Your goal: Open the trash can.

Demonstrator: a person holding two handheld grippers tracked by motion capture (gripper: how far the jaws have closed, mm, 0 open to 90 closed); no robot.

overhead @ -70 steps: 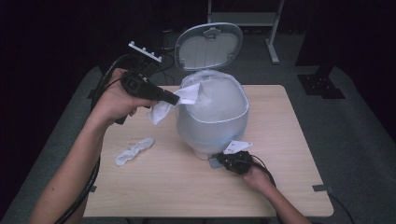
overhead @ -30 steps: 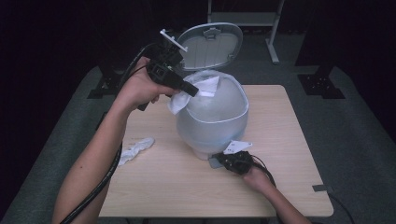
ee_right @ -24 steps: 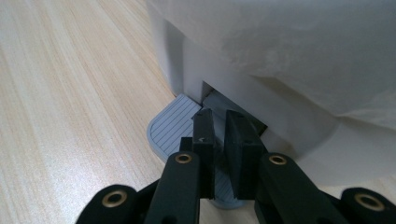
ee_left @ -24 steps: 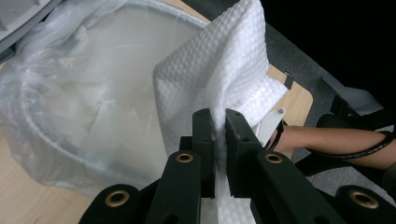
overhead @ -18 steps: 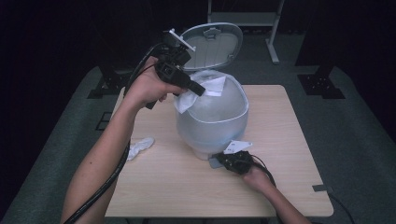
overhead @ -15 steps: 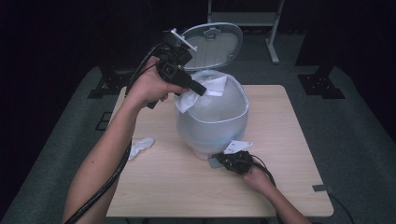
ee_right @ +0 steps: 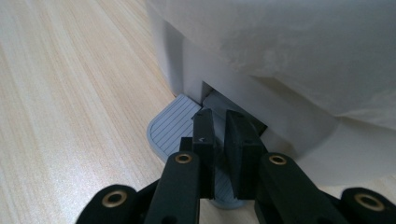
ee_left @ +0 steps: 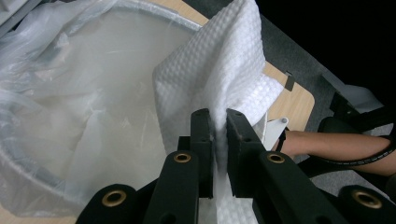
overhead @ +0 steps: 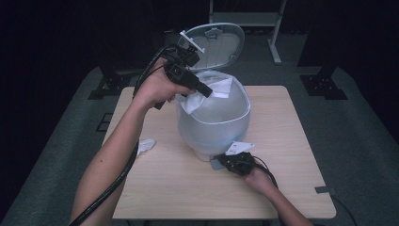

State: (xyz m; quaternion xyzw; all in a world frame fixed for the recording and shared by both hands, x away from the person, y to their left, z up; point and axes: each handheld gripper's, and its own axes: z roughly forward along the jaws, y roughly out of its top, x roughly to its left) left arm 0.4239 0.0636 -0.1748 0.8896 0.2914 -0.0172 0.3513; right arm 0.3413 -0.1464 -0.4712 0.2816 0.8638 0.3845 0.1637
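A white pedal bin (overhead: 214, 127) lined with a clear bag (ee_left: 84, 107) stands mid-table with its lid (overhead: 221, 40) tipped up. My left gripper (overhead: 207, 92) hovers over the bin's mouth, shut on a white paper towel (overhead: 221, 88). In the left gripper view the towel (ee_left: 224, 70) is pinched between the black jaws of the gripper (ee_left: 218, 116) and hangs over the liner. My right gripper (overhead: 225, 162) is at the bin's foot. Its jaws are together, and the gripper (ee_right: 218, 114) rests on the grey ribbed pedal (ee_right: 170, 123) under the bin (ee_right: 280, 70).
A second crumpled white towel (overhead: 146, 146) lies on the wooden table (overhead: 291, 141), left of the bin and beside my left forearm. Black cables trail from both grippers. Dark floor and stand legs surround the table.
My left hand has carried the towel rightward from the bin's left side to above its open mouth. The right gripper has stayed on the pedal, with the lid up throughout.
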